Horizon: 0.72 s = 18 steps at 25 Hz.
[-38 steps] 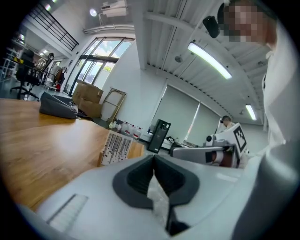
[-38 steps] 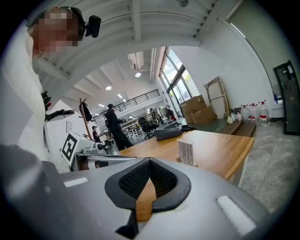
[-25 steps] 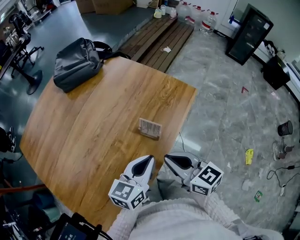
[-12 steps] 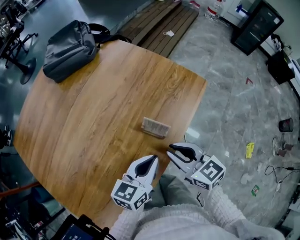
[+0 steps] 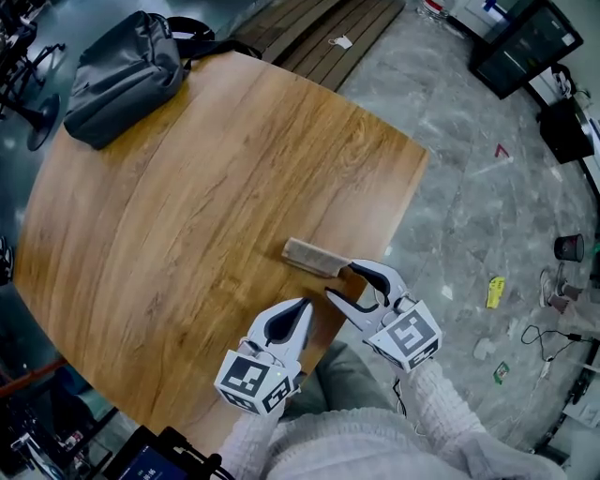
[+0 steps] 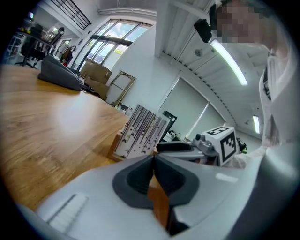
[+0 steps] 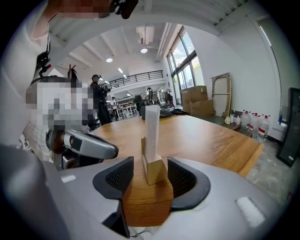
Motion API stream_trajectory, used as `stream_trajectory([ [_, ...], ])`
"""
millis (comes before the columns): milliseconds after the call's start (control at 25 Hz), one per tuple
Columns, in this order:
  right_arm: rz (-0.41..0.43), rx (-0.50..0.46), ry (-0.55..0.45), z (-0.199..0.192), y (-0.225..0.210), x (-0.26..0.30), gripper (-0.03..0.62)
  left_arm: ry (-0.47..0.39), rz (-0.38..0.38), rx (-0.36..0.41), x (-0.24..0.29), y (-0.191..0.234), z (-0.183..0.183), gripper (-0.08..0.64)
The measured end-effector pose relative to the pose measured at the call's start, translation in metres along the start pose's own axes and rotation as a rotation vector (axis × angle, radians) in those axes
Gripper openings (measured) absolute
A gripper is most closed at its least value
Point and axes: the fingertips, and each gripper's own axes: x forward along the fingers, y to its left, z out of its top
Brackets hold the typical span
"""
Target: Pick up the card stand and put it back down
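Observation:
The card stand [image 5: 314, 257], a low wooden base holding an upright white card, rests on the round wooden table [image 5: 187, 187] near its front right edge. My right gripper [image 5: 342, 281] is at the stand's right end and its jaws are opening. In the right gripper view the stand [image 7: 152, 154] appears end-on, its base between the two black pads [image 7: 119, 176] with a gap on each side. My left gripper [image 5: 298, 309] hovers shut and empty just in front of the stand. In the left gripper view the printed card [image 6: 140, 133] stands close ahead, beside the right gripper [image 6: 187, 147].
A dark grey bag [image 5: 122, 61] lies on the table's far left part. The table's right edge drops to a grey floor with scattered litter and cables. A black cabinet [image 5: 530, 42] and wooden boards [image 5: 319, 19] stand beyond the table.
My right gripper has moved forward over the table edge up to the stand's right end, and its jaws have spread from shut. The left gripper stays shut.

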Motion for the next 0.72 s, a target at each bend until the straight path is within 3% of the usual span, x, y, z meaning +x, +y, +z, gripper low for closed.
stream_trajectory([
  [720, 0.041, -0.137, 0.135, -0.012, -0.005, 0.045, 0.249, 0.001, 0.015, -0.046, 0.014, 0.013, -0.007, 0.008],
])
